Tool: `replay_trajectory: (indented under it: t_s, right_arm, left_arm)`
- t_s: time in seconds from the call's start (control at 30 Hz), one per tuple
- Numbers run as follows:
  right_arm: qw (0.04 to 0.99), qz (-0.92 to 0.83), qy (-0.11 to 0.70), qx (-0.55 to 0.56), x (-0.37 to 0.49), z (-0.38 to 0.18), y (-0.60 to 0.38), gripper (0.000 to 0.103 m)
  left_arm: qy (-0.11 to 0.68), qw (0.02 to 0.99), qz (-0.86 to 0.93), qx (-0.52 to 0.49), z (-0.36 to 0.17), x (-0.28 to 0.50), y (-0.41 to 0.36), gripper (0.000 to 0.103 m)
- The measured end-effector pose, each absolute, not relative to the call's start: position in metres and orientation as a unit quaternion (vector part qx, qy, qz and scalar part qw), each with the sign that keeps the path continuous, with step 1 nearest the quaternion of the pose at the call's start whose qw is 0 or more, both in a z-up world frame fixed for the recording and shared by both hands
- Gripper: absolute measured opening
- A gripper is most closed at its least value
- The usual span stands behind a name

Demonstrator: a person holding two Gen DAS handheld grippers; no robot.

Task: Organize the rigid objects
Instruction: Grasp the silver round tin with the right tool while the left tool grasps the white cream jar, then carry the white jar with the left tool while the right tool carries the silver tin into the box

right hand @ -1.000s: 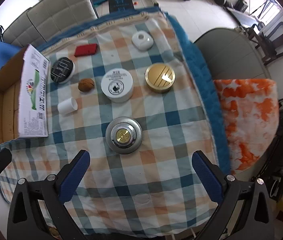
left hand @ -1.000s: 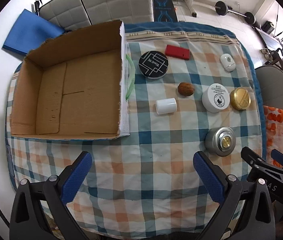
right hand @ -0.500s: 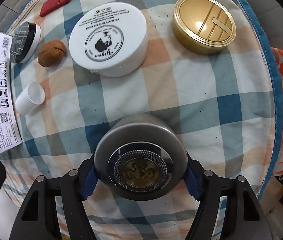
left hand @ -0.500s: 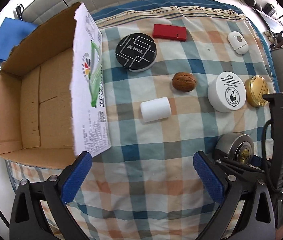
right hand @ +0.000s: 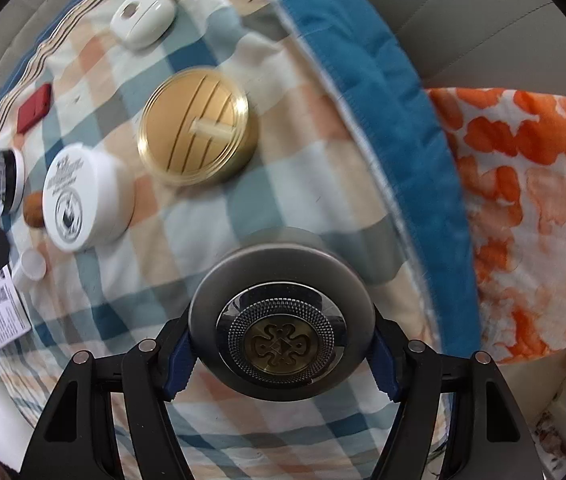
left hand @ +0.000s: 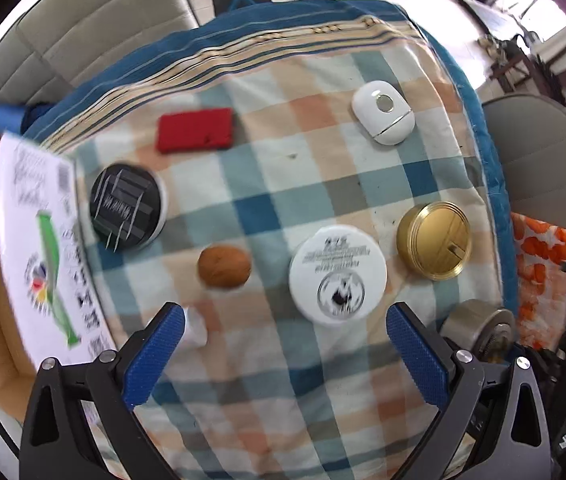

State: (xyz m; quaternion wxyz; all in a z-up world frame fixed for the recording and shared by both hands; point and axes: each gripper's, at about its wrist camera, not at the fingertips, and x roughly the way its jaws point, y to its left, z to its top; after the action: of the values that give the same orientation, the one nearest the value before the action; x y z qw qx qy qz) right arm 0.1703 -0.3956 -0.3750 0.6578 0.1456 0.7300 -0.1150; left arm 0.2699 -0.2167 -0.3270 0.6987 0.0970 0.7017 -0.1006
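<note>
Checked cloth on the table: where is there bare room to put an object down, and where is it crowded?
The widest bare patch of the checked cloth lies at its near edge, in front of the walnut and white jar. Another lies mid-cloth between the red case, white oval case and gold tin. The row from black round tin to gold tin is crowded.

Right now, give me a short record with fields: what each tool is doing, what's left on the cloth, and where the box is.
right tool: shut on the silver round tin
left tool: open, holding nothing, above the checked cloth
loose on the cloth: gold tin, white jar, walnut, black disc, red case, white oval device, small white cup
cardboard box: left edge of left wrist view
</note>
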Motion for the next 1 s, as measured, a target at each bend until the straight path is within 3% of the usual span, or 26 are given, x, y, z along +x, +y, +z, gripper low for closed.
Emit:
replay_trajectory:
  t_s: [0.2,0.27,0.33,0.7,1.0]
  right_arm:
    - [0.655,-0.113,0.731,0.157,0.174,-0.38,-0.406,0.073]
    - [0.651,-0.112,0.734,0.158,0.176,-0.384,-0.407,0.073]
    - [0.647,-0.108,0.737,0.161,0.181,-0.388,-0.414,0.073]
    - [0.639,-0.064,0.753,0.143,0.196,-0.408,-0.416,0.074]
    - [0.631,-0.067,0.762,0.132,0.193,-0.421,-0.396,0.074]
  left_arm:
    - [0.731,0.659,-0.118,0.132,-0.375,0.284,-0.246,0.103]
    - [0.734,0.654,-0.121,0.14,-0.387,0.286,-0.251,0.092]
    - [0.743,0.644,-0.135,0.124,-0.396,0.285,-0.252,0.066]
    - [0.751,0.633,-0.121,0.144,-0.404,0.228,-0.218,0.067]
    - [0.754,0.632,-0.11,0.142,-0.439,0.253,-0.223,0.068]
